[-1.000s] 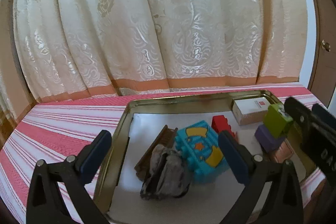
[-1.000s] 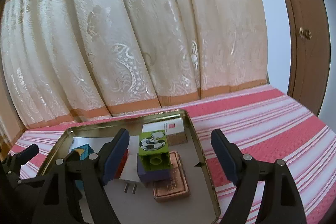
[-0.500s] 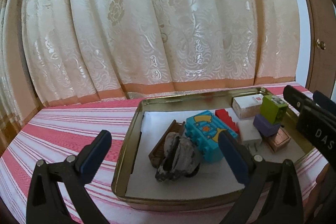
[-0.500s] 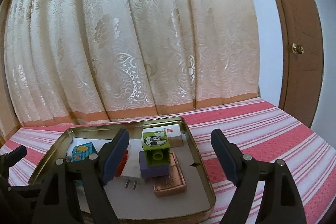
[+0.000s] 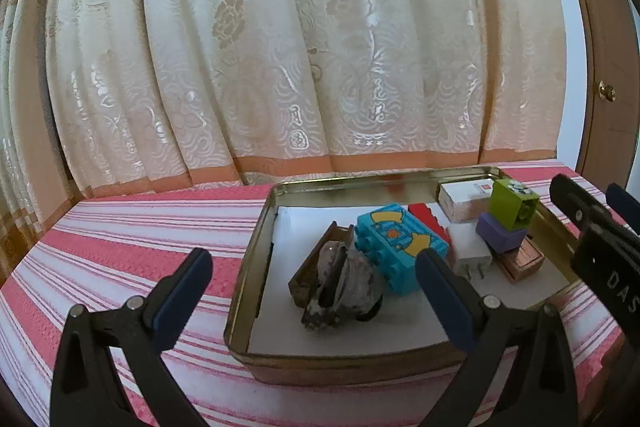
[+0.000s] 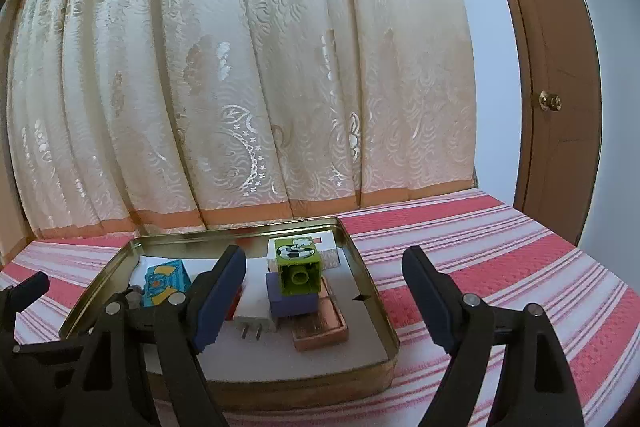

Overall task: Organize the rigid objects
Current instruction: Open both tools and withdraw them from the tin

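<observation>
- Nearest, the left gripper (image 5: 312, 291) stands wide with nothing between its jaws, short of the tray's front rim; the right gripper (image 6: 324, 291) is just as wide and empty, also in front of the tray.
- Next comes the gold metal tray (image 5: 256, 267) on the red-and-white striped cloth (image 5: 120, 251), and every piece to be sorted lies inside it.
- At the tray's near left, a rough grey stone (image 5: 348, 291) leans on a dark brown wooden piece (image 5: 316, 267). The stone looks heavy and uneven, so I judge a grip across its narrow middle safest.
- Just behind it sits the blue toy brick (image 5: 400, 247), touching a red brick (image 5: 426, 217). Both look light, stiff and smooth; flat opposite sides are the place to pinch, not the studs.
- Beside them lies a white plug (image 6: 254, 311), prongs toward the front; it is hard and light, best taken by its body.
- To the right, a green block (image 6: 298, 267) rests tilted on a purple block (image 6: 292, 301), which sits on a copper-coloured slab (image 6: 320, 331). That stack probably topples easily, so take the green one first, by its side faces.
- Farther back, a white box (image 5: 464, 199) lies against the far rim.
- Farthest off hangs a cream curtain (image 5: 300, 47).
</observation>
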{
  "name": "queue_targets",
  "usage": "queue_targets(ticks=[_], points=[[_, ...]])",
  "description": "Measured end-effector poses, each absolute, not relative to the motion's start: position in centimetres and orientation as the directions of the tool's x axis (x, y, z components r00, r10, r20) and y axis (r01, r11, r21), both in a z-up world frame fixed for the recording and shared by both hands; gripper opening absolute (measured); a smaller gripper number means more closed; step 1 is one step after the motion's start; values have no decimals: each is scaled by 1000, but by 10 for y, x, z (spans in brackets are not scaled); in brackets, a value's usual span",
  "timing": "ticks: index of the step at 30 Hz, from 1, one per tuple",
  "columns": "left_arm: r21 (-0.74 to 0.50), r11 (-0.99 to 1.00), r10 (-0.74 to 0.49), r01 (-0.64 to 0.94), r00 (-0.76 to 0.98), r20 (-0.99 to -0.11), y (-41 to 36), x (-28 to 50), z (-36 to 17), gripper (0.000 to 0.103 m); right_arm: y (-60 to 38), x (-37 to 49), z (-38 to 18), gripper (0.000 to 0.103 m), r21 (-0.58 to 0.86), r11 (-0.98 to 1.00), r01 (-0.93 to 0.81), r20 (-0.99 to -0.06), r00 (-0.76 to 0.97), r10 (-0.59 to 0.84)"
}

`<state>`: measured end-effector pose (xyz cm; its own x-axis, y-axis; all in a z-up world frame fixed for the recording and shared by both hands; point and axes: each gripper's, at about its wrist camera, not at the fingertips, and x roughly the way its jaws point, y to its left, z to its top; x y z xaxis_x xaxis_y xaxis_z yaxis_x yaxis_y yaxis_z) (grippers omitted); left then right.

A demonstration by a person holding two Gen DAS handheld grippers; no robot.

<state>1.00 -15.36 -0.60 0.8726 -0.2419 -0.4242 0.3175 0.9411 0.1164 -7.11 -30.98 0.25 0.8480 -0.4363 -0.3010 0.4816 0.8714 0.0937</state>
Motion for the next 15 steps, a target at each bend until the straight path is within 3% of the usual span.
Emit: queue_targets(ticks=[15], points=[[126, 937, -254, 326, 884, -392, -142, -11, -4, 103, -287, -92, 4, 83, 57, 877, 477, -266, 854, -447]])
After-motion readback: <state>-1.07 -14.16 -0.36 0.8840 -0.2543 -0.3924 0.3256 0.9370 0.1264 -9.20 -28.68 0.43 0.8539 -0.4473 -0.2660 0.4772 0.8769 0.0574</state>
